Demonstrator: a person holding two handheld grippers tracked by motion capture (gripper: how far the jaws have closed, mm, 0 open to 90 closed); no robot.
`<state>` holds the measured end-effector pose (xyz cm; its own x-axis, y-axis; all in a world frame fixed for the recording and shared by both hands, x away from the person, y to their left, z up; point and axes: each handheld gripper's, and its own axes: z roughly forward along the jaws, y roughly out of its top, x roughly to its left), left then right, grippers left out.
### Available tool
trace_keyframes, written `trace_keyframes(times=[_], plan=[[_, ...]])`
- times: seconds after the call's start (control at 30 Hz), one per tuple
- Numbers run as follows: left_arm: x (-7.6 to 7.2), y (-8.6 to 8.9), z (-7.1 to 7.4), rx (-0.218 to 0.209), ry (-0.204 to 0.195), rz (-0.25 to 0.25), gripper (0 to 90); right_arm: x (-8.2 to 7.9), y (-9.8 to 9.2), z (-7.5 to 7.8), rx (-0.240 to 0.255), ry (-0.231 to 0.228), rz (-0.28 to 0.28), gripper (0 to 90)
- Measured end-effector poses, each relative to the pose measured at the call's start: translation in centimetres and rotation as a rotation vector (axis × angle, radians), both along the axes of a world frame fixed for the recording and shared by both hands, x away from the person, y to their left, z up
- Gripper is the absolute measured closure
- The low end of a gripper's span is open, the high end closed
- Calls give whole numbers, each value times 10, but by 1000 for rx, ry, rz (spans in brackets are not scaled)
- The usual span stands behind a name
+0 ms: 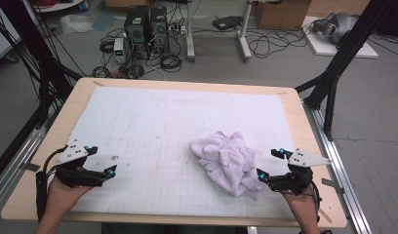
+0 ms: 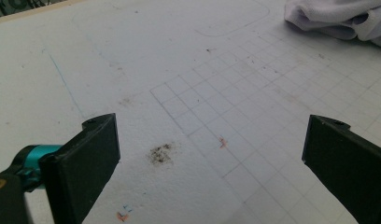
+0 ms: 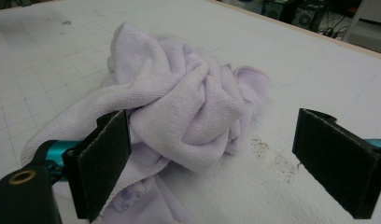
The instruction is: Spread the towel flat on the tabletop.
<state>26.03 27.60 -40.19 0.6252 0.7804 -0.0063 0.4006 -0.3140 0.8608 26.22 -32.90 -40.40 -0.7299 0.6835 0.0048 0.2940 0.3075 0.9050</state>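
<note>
In the high view, I see my left gripper point(image 1: 100, 160) at the lower left of the frame, over the white mat point(image 1: 177, 117) that covers the bench point(image 1: 304, 126). Its jaws are spread and nothing is between them. The left gripper view adds what the high view is too far to show clearly: a dark smudge point(image 2: 161, 154) on the mat between the jaws, small red marks, and the fine grid lines. The lilac towel point(image 2: 338, 18) sits only in its upper right corner, well apart from these jaws.

Moving to the middle, the mat is bare, so there is much open room from the left gripper to the towel point(image 1: 228, 163), which lies crumpled at the lower right of the centre in the high view.

At the lower right of the frame, my right gripper point(image 1: 269, 164) is just beside the towel. Its jaws are also spread. The right gripper view shows more: one jaw, at the lower left of that frame, lies against the folds of the towel point(image 3: 179, 107), and the other stands free over the mat, near some dark specks point(image 3: 272, 156). The pads do not pinch the cloth.

The right edge of the bench is near this gripper. Beyond the far edge, on the floor, there are computer towers point(image 1: 146, 27), many cables point(image 1: 265, 44) and a cardboard box point(image 1: 280, 14); black frame legs point(image 1: 333, 78) stand at the upper right.
</note>
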Motion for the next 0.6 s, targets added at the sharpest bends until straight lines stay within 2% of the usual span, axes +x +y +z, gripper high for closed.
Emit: trace_keyframes(times=[0.3,0.6], plan=[[-2,0,0,-5,1,1,46,1,3,5,4,-6,19,107],[-3,0,0,-8,-2,6,46,10,19,25,18,-8,81,108]])
